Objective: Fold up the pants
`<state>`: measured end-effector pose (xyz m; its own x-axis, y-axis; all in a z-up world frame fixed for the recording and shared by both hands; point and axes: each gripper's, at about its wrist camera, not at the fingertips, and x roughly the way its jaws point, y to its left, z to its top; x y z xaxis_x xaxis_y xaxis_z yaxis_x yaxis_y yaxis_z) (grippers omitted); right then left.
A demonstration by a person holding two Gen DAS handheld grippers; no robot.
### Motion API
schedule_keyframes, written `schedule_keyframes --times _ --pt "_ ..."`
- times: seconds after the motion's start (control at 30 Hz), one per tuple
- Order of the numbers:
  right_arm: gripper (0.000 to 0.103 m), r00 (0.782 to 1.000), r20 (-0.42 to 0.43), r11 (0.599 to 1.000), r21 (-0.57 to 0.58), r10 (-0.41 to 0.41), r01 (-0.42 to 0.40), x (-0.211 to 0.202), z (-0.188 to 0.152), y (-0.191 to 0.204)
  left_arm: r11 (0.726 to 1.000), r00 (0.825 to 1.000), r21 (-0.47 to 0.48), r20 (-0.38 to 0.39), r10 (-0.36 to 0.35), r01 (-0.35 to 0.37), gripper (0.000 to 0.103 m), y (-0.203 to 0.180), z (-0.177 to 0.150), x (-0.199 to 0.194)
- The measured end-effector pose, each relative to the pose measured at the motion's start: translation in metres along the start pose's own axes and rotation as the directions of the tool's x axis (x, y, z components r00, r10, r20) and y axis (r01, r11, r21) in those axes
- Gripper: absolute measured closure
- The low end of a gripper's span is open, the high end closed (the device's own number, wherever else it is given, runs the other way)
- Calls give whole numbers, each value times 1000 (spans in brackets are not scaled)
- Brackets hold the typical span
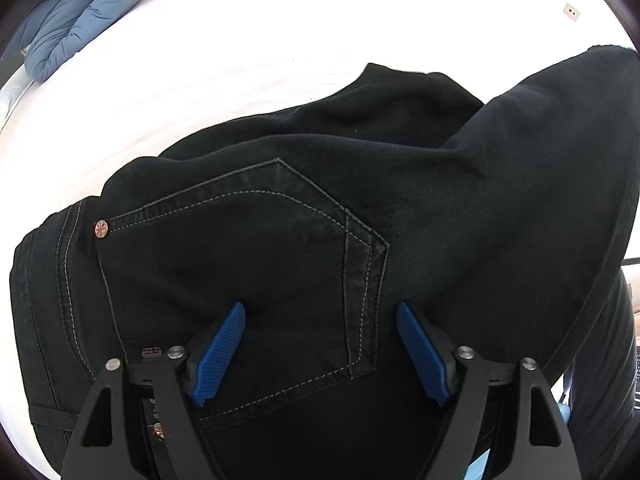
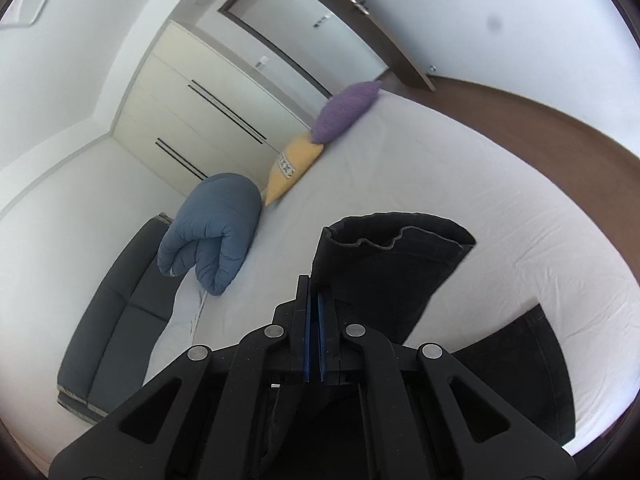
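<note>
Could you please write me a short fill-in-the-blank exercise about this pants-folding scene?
1. The pants are ____ in colour.
2. The left gripper has its jaws ____ over the back pocket.
3. The right gripper is shut on a pant ____.
4. The purple pillow sits beside a ____ one.

Answers: black; open; leg; yellow

A bed with a white sheet (image 2: 460,168) carries everything. Black pants (image 1: 320,240) lie spread across its near part. At ten o'clock from them sits a rolled blue duvet (image 2: 212,232); toward twelve, a yellow pillow (image 2: 292,168) touches a purple pillow (image 2: 344,114).
</note>
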<state>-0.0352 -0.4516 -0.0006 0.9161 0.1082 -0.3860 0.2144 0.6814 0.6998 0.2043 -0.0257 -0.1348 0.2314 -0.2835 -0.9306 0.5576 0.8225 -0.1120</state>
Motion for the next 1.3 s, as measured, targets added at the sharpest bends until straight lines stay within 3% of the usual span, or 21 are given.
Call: schedule_keyframes --times 0.1,0.2,0.27,0.37,0.57,0.67,0.77,0.97,1.1,1.2,1.3 --pt "102 988 -58 972 184 -140 149 -12 -46 -82 999 1000 40 -1 16 -16 15 -5 -4 4" --pt "102 943 -164 882 338 -289 329 -24 -109 -157 998 1000 50 -7 24 -24 10 -10 -1 8" --pt "102 943 -168 849 412 -287 331 -36 -135 -179 998 999 58 -16 35 -34 10 -13 2 9" --pt "102 941 -162 846 413 -298 339 -47 -148 -177 997 999 67 -20 42 -41 10 -15 4 10" --pt "102 959 -83 866 414 -270 280 -55 -128 -138 997 999 57 -10 50 -49 9 -26 0 6" --pt "102 955 -87 860 418 -282 292 -58 -118 -124 997 999 70 -14 42 -41 9 -33 0 -4" --pt "102 944 -135 802 501 -301 327 -41 -119 -135 993 998 111 -34 49 -45 9 -32 -1 -8" --pt "102 923 -185 742 551 -338 382 -35 -146 -164 991 997 120 -37 66 -61 9 -17 -9 -17" --pt "102 923 -173 741 554 -344 380 -34 -150 -168 991 997 107 -15 82 -80 9 -18 -14 -28" --pt "102 928 -152 742 563 -340 364 -46 -147 -167 989 996 128 50 70 -76 13 -32 -22 -49" --pt "101 920 -195 758 522 -339 390 -46 -147 -177 988 995 141 93 42 -55 12 -49 -27 -58"
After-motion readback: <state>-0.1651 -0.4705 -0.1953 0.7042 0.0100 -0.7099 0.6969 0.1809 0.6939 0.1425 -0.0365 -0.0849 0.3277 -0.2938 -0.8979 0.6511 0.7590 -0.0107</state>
